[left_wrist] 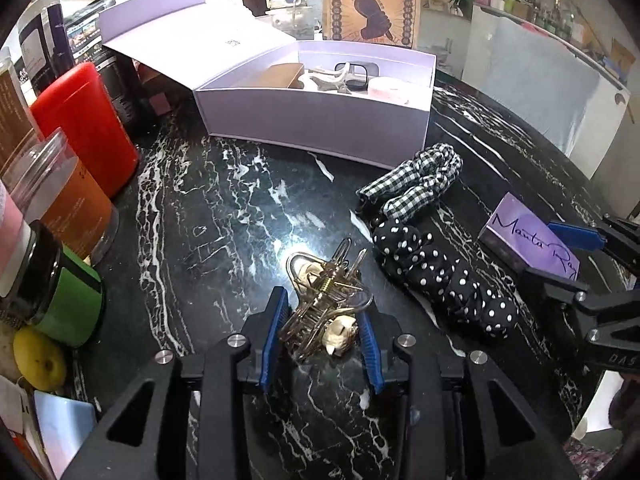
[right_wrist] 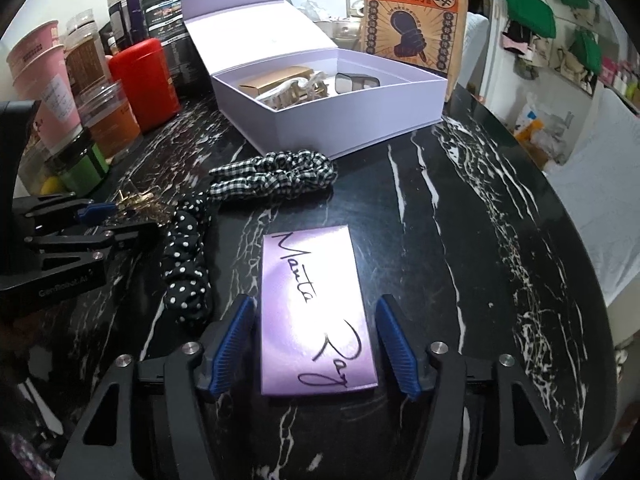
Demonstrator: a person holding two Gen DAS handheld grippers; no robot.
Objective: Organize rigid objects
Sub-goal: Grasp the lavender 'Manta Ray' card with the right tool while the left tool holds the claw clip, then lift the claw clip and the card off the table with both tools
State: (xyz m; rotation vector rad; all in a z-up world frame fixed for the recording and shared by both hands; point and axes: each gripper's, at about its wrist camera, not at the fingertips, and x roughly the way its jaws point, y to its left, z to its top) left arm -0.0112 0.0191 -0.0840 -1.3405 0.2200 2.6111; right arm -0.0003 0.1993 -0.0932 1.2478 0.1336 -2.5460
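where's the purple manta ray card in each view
Left wrist view: the purple card is at the right edge, between the right gripper's fingers.
Right wrist view: the card lies bottom centre on the black marble table, between the blue pads.
Shared landmark: the open lilac box beyond it.

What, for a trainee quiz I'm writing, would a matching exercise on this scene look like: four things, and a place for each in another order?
Things:
1 gold hair clip
2 purple card box
3 checked scrunchie
4 sunglasses

Places:
A inside the lavender box
B gripped in the left tool
C between the fingers of the open right tool
D on the table, just in front of the lavender box

Pairs: 1-B, 2-C, 3-D, 4-A
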